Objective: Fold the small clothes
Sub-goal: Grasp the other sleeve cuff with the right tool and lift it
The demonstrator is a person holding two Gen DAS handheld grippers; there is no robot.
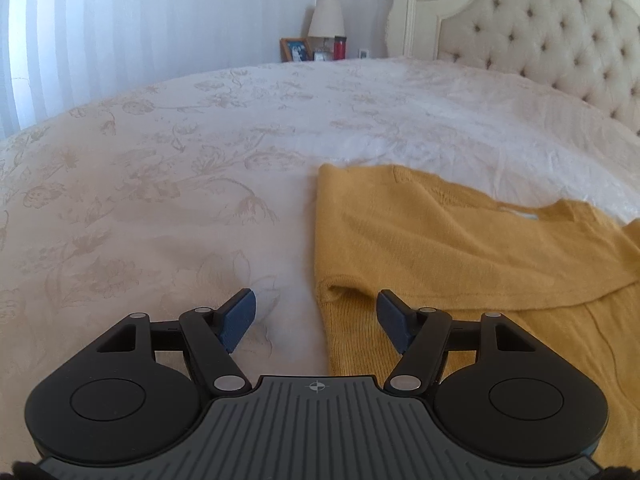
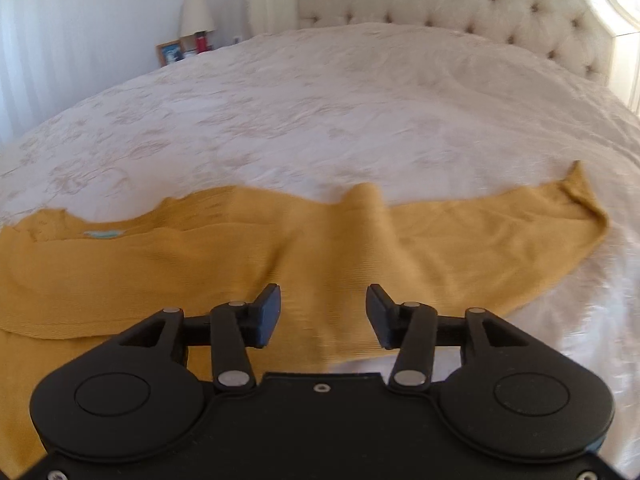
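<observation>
A mustard-yellow knit sweater (image 1: 440, 236) lies flat on the white floral bedspread (image 1: 160, 184). In the left wrist view its left edge and a folded-in sleeve sit just ahead of my left gripper (image 1: 316, 314), whose blue-padded jaws stand open with nothing between the pads. In the right wrist view the sweater (image 2: 280, 240) stretches across the frame, with a small raised ridge at its far edge and a sleeve end reaching right. My right gripper (image 2: 324, 314) hovers over the cloth with its jaws open and no fabric pinched.
A tufted cream headboard (image 1: 540, 24) rises at the far end of the bed. A nightstand beyond the bed carries a lamp (image 1: 326, 20), a picture frame (image 1: 295, 49) and a red bottle (image 1: 339, 47). Bare bedspread (image 2: 320, 112) spreads beyond the sweater.
</observation>
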